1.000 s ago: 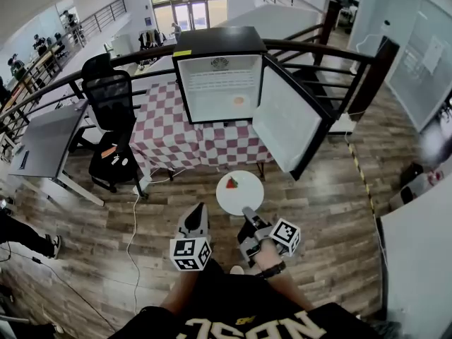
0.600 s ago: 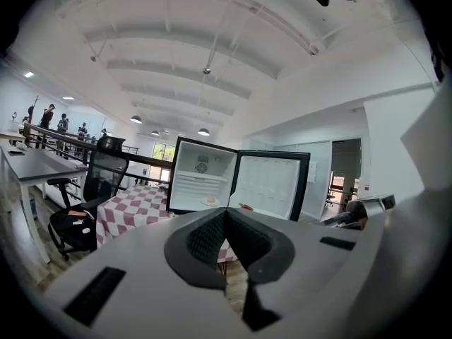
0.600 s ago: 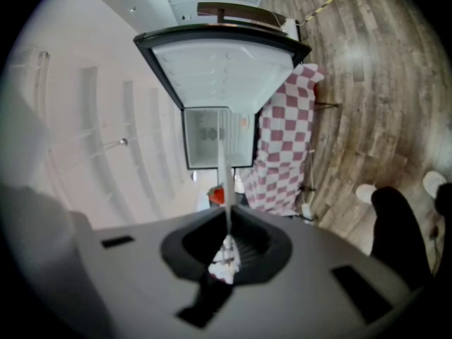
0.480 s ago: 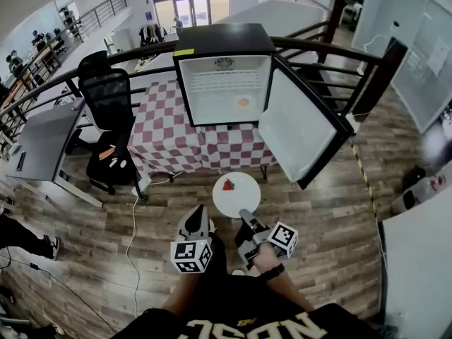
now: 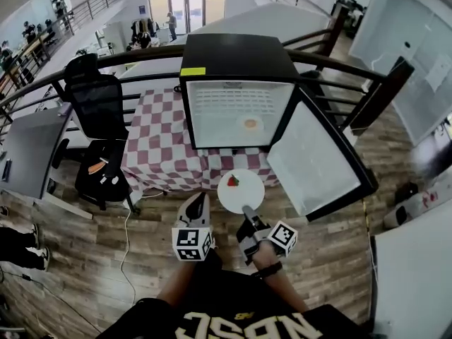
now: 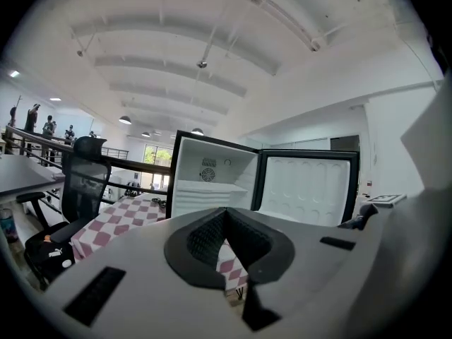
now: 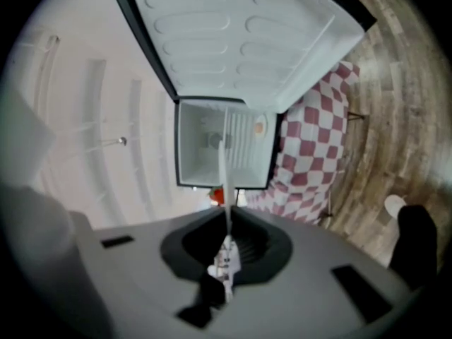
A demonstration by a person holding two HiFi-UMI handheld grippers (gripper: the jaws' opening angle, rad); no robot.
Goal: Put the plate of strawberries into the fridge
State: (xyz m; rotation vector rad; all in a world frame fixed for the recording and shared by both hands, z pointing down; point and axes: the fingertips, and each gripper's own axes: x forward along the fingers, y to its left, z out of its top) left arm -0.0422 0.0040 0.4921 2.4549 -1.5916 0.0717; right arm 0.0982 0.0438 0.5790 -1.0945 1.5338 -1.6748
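The boxy black fridge [image 5: 236, 83] stands open on a checked cloth [image 5: 159, 136]. Just before it, the right gripper [image 5: 246, 210] pinches the thin rim of the round white plate [image 5: 241, 191]. The left gripper [image 5: 200, 199] is closed and empty. A red strawberry [image 5: 232, 181] sits on the plate.

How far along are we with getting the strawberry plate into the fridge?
Done: the fridge door is open and the right gripper is shut on the rim of the plate, strawberry on it. In hand: the plate hangs outside the fridge, in front of it. Left: reach in, set it down, let go.
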